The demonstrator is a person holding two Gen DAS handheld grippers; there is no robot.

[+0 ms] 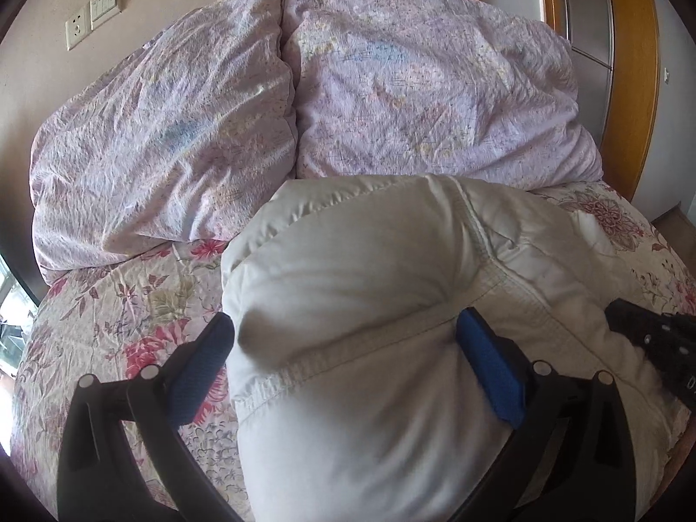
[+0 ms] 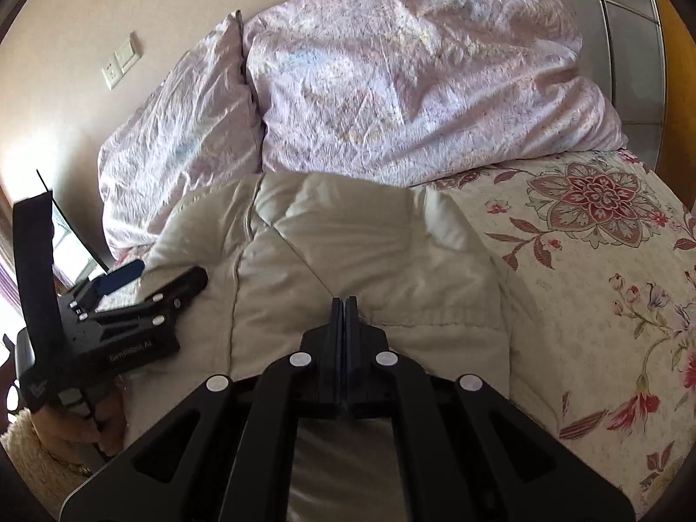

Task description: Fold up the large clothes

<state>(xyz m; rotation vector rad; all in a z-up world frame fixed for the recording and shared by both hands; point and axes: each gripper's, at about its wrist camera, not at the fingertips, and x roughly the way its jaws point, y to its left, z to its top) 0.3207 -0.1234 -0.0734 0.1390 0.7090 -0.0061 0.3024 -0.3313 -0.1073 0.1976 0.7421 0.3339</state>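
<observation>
garment: i see a puffy cream padded jacket (image 1: 369, 304) bunched on the floral bedspread (image 1: 130, 326), just in front of the two lilac pillows (image 1: 413, 87), its stitched seam running across the top.
left gripper: my left gripper (image 1: 343, 361) has its blue-padded fingers (image 1: 204, 361) spread wide, one on each side of the jacket's bulge, straddling it without pinching.
right gripper: my right gripper (image 2: 345, 309) has its fingers pressed together over the jacket's near edge; i cannot tell whether any fabric is caught between them.
relative to jacket: pillows lie behind it, bedspread shows on both sides of it, and the wall sockets (image 1: 93, 13) sit well beyond the pillows.
</observation>
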